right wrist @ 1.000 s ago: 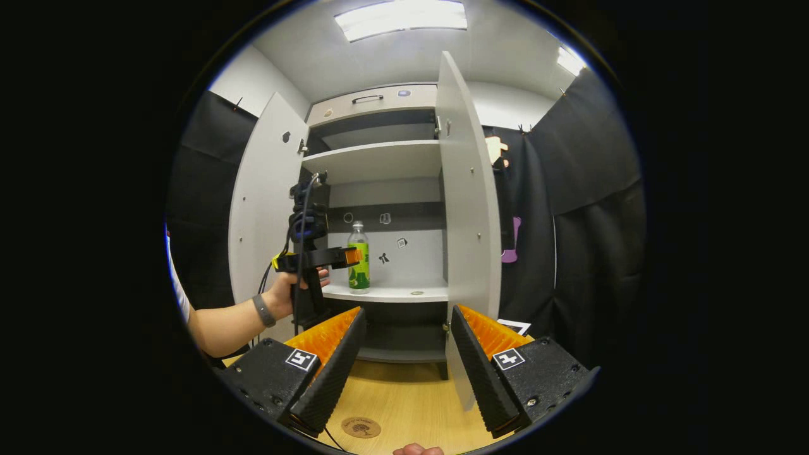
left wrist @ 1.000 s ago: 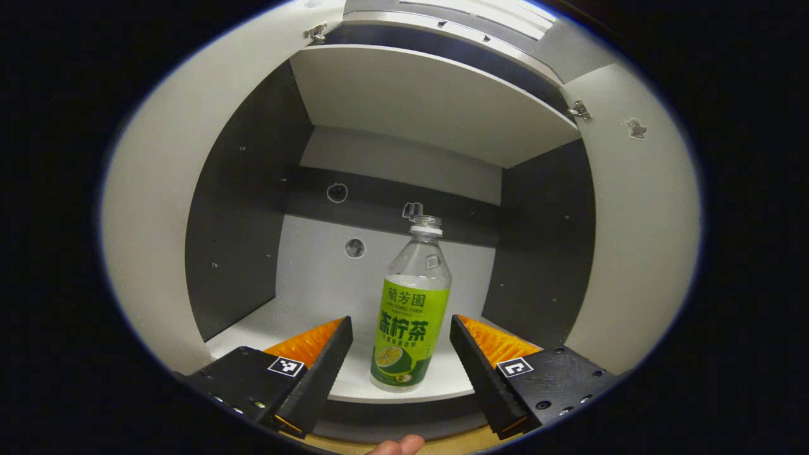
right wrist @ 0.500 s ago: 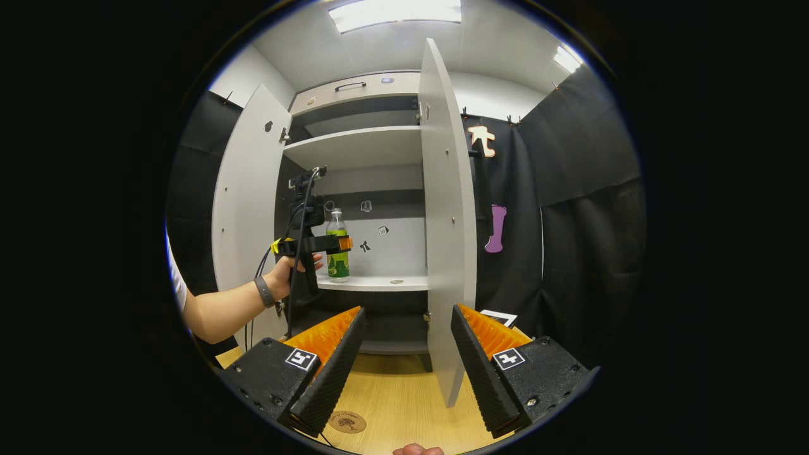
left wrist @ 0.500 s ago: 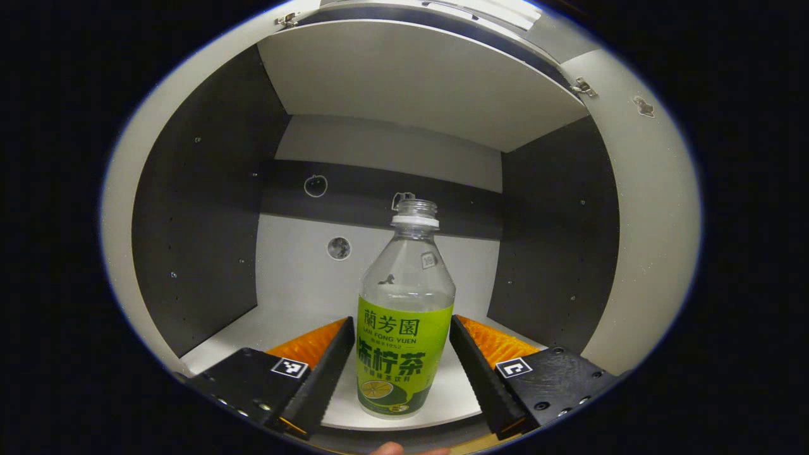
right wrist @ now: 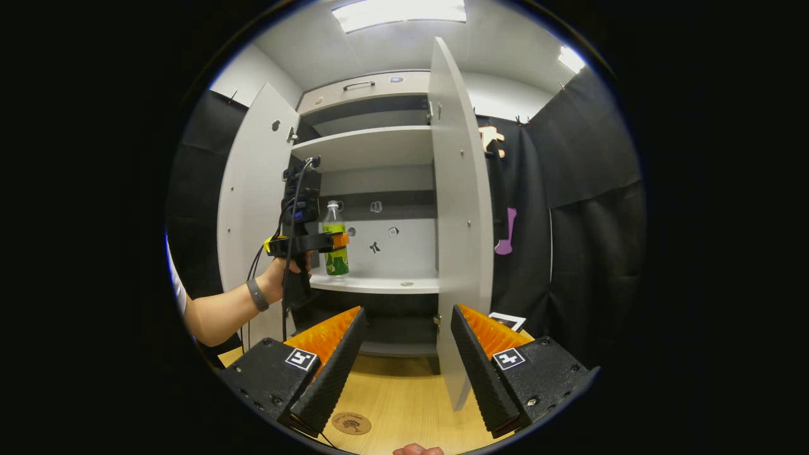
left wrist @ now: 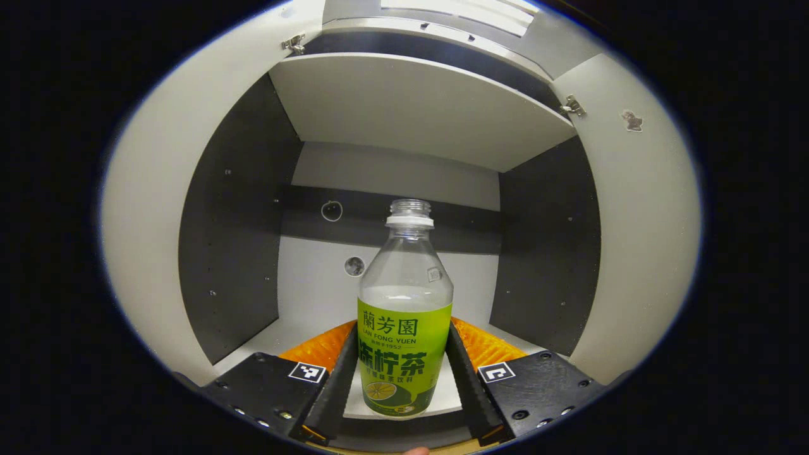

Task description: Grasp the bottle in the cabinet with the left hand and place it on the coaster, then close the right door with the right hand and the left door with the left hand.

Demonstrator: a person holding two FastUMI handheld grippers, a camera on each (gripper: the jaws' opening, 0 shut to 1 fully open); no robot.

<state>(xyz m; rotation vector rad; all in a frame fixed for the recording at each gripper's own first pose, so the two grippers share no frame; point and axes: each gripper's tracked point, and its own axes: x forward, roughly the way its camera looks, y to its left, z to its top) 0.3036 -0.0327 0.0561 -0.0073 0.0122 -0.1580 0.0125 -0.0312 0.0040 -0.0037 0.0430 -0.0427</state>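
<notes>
A clear bottle (left wrist: 404, 335) with a green label and no cap stands upright at the front of the cabinet shelf (left wrist: 303, 316). My left gripper (left wrist: 402, 335) is shut on it, one finger pressing each side of the label. Whether its base still touches the shelf I cannot tell. In the right gripper view the bottle (right wrist: 336, 260) sits in the left gripper (right wrist: 338, 241), held by a person's hand. My right gripper (right wrist: 407, 313) hovers open over the wooden table, in front of the cabinet. A round coaster (right wrist: 351, 423) lies below its left finger. Both doors, left (right wrist: 253, 208) and right (right wrist: 461, 221), stand open.
An upper shelf (left wrist: 417, 107) roofs the compartment close above the bottle. The right door's edge points toward my right gripper. A small flat disc (right wrist: 408, 284) lies on the shelf to the right of the bottle. A white card (right wrist: 509, 321) rests on the table (right wrist: 404, 404) beside the cabinet.
My left gripper's fingers have drawn in from wide open and now clamp the bottle's label. The right gripper has shifted only slightly and stays open.
</notes>
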